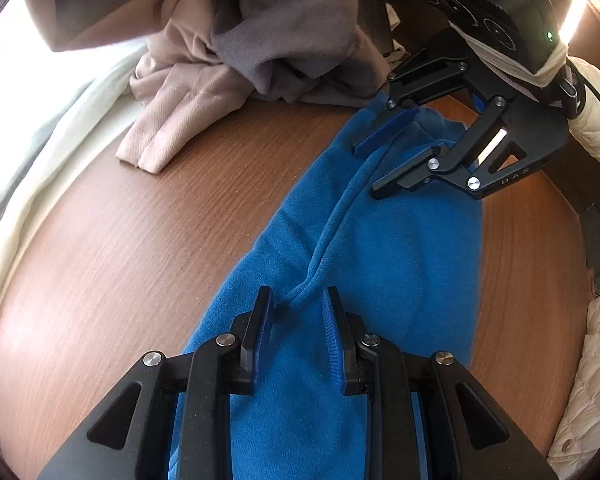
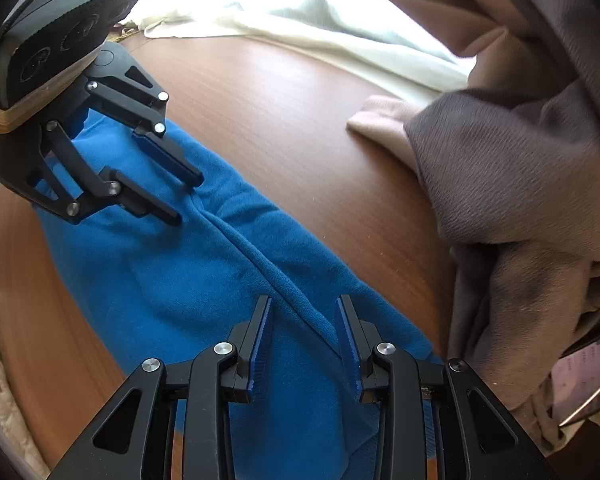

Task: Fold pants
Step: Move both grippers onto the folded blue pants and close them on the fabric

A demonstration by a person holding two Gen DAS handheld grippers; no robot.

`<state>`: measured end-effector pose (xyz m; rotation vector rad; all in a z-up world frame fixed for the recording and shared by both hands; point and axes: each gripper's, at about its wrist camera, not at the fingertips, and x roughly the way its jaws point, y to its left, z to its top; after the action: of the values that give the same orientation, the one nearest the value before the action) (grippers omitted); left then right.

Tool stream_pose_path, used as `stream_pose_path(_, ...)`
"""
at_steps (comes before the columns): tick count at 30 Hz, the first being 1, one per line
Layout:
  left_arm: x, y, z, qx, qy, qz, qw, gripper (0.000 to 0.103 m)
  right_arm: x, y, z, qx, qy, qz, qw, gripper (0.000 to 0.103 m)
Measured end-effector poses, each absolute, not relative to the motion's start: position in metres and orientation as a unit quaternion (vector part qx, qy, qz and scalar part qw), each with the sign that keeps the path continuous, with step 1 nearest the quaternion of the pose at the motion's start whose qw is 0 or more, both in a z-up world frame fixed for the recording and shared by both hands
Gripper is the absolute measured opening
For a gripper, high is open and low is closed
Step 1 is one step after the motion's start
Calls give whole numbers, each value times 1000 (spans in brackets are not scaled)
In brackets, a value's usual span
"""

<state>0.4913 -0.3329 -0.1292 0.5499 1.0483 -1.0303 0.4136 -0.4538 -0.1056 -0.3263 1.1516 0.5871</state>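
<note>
Blue fleece pants lie flat on the wooden table, with a raised seam ridge running between the two grippers. My left gripper is open, its jaws set either side of the ridge at one end. My right gripper faces it at the far end, open over the fabric. In the right wrist view the pants lie the same way, my right gripper is open astride the ridge, and the left gripper is open at the far end.
A heap of beige and grey clothes lies at the table's far side and shows close in the right wrist view. A cream cloth lies along the table's edge. A quilted white garment is at the right.
</note>
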Motion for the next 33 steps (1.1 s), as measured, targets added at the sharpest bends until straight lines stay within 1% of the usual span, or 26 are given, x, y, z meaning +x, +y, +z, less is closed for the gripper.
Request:
stream_pose_path(5, 498, -340, -138, 249, 479, -462, 704, 26, 426, -455, -112, -140, 545, 277, 778, 33)
stream_pose_path(6, 499, -340, -139, 247, 480, -461, 704, 22, 426, -455, -111, -140, 546, 278, 778, 33)
stream_pose_path(7, 498, -340, -138, 245, 481, -462, 703, 16, 427, -455, -111, -140, 546, 278, 777, 32)
stream_pose_path(10, 497, -340, -138, 247, 479, -459, 707, 10, 426, -455, -111, -147, 547, 280, 775, 25)
stream_pose_path(12, 494, -339, -135, 245, 477, -454, 712, 9, 424, -453, -110, -149, 547, 278, 775, 15)
stream_pose_path(14, 490, -337, -131, 240, 473, -449, 719, 9, 422, -452, -111, -152, 546, 273, 777, 10)
stream_pose_path(17, 482, -336, -120, 226, 462, -449, 731, 9, 416, -452, -103, -154, 537, 263, 787, 8)
stream_pose_path(26, 473, -330, -83, 221, 424, -427, 767, 9, 398, -449, -64, -171, 501, 239, 814, 8)
stream_pose_path(29, 477, -332, -79, 223, 421, -421, 772, 9, 400, -446, -56, -193, 494, 240, 813, 8)
stream_pose_path(33, 493, -336, -89, 220, 435, -414, 768, 9, 416, -447, -60, -197, 505, 242, 805, 8)
